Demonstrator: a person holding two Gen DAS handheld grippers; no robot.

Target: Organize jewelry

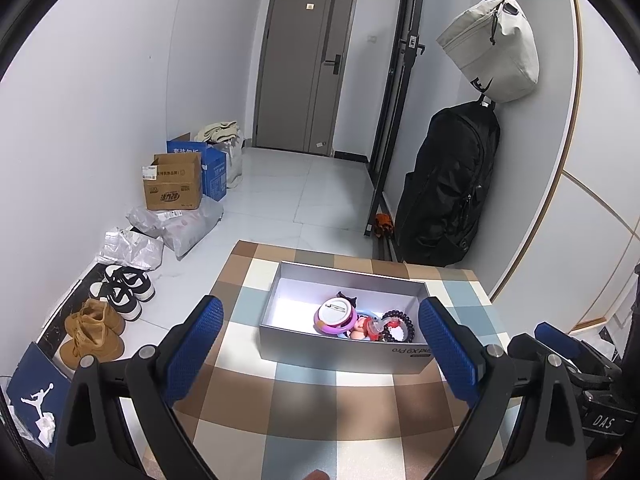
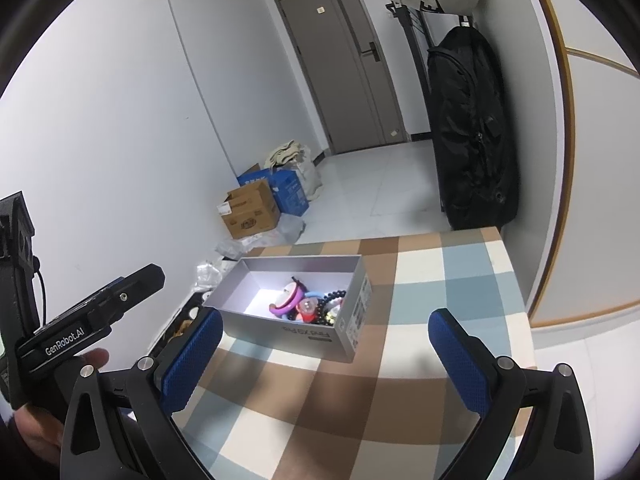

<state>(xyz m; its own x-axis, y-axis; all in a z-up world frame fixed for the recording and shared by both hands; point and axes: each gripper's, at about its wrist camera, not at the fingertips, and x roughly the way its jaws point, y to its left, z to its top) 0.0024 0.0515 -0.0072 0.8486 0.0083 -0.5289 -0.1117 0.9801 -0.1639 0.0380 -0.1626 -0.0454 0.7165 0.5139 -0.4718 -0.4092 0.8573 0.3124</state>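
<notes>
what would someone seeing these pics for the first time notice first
Probably the open grey box in the middle of the checked tablecloth, with a bright heap of jewelry piled at its right end: a purple round piece, dark beads, pink bits. Next, both grippers, left gripper and right gripper, held open and empty just short of the box.

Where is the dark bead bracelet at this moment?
In the left wrist view, the dark bead bracelet lies inside the grey box at its right end, beside the pink round case, on the checked tablecloth.
</notes>
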